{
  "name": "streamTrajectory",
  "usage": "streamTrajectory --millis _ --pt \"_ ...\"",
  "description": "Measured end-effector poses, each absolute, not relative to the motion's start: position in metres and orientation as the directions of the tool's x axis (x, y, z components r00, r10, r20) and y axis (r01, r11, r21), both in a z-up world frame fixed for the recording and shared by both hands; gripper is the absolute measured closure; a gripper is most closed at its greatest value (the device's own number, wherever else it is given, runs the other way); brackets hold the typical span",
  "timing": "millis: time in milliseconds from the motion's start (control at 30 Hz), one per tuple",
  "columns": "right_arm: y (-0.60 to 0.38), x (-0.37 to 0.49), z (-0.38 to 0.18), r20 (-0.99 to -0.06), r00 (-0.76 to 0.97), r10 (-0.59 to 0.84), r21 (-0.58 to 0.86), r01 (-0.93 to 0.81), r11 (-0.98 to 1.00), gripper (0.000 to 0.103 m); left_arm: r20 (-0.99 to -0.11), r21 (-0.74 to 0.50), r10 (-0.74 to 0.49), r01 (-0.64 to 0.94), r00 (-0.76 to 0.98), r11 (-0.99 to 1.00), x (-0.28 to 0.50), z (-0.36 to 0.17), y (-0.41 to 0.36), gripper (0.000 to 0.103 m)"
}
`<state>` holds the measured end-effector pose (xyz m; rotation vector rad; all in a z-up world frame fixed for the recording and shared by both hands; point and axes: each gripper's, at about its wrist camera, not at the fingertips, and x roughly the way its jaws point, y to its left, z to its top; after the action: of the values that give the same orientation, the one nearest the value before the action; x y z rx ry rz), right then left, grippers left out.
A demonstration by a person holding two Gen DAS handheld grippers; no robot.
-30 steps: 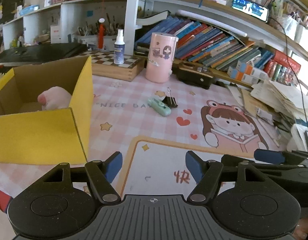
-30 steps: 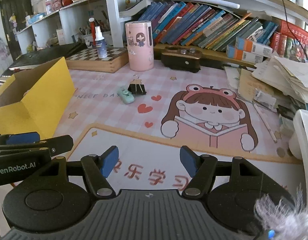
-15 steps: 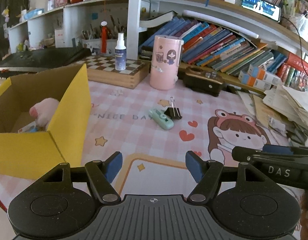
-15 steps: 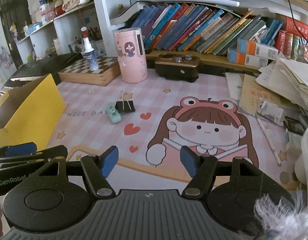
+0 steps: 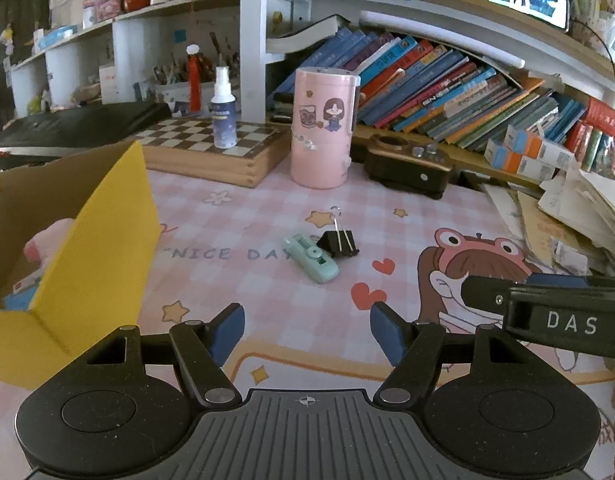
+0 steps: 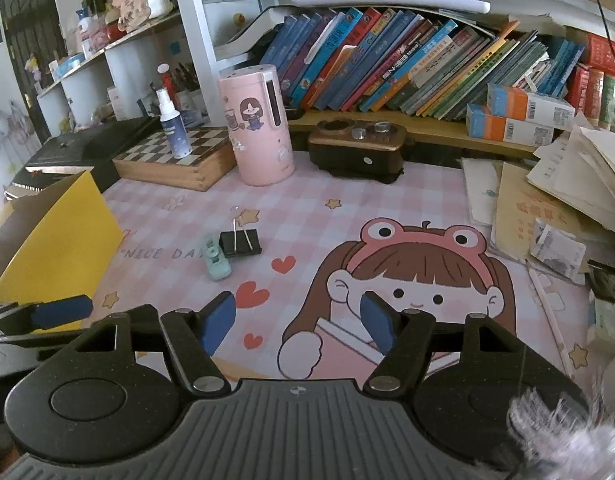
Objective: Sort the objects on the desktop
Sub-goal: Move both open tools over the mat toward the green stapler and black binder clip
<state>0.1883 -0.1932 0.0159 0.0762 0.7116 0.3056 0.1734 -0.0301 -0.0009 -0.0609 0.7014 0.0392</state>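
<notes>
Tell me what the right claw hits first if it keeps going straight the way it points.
Probably nothing but the desk mat: the open right claw aims at the cartoon girl print, right of the binder clip and correction tape. Depth is uncertain.

Desk mat [image 5: 235, 216]: smooth printed vinyl, slight sheen. Yellow box [image 5: 107, 248]: matt cardboard, raw brown inside. Binder clip [image 5: 339, 242]: black matt metal body, bright wire handles. Correction tape [image 5: 313, 260]: glossy mint plastic. Chessboard box [image 5: 211, 152]: bare wood. Pink canister [image 6: 261, 128]: smooth, semi-gloss.

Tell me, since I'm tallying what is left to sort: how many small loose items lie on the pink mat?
2: a mint correction tape mid-mat and a black binder clip touching its far end. The yellow box may hide others.
</notes>
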Motion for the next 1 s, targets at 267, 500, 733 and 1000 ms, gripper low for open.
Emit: streamTrajectory --millis 267,500,733,1000 --pt "-0.192 0.208 0.013 -0.629 0.715 0.306 0.170 -0.258 0.951 0.035 -0.655 -0.031 0.012 -0.043 0.756 0.999 0.198 -0.010 -0.040 0.033" --pt "-0.191 0.217 0.010 -0.636 0.710 0.302 0.162 -0.260 0.952 0.035 -0.660 -0.033 0.004 -0.034 0.751 0.999 0.210 -0.017 -0.044 0.034" --pt "-0.193 0.221 0.006 -0.643 0.708 0.292 0.170 -0.239 0.956 0.035 -0.673 -0.036 0.000 -0.032 0.740 0.999 0.223 -0.027 -0.044 0.040" --pt "-0.195 0.223 0.004 -0.644 0.714 0.274 0.166 -0.220 0.961 0.035 -0.676 -0.030 -0.007 -0.018 0.737 0.999 0.231 -0.032 -0.045 0.041"
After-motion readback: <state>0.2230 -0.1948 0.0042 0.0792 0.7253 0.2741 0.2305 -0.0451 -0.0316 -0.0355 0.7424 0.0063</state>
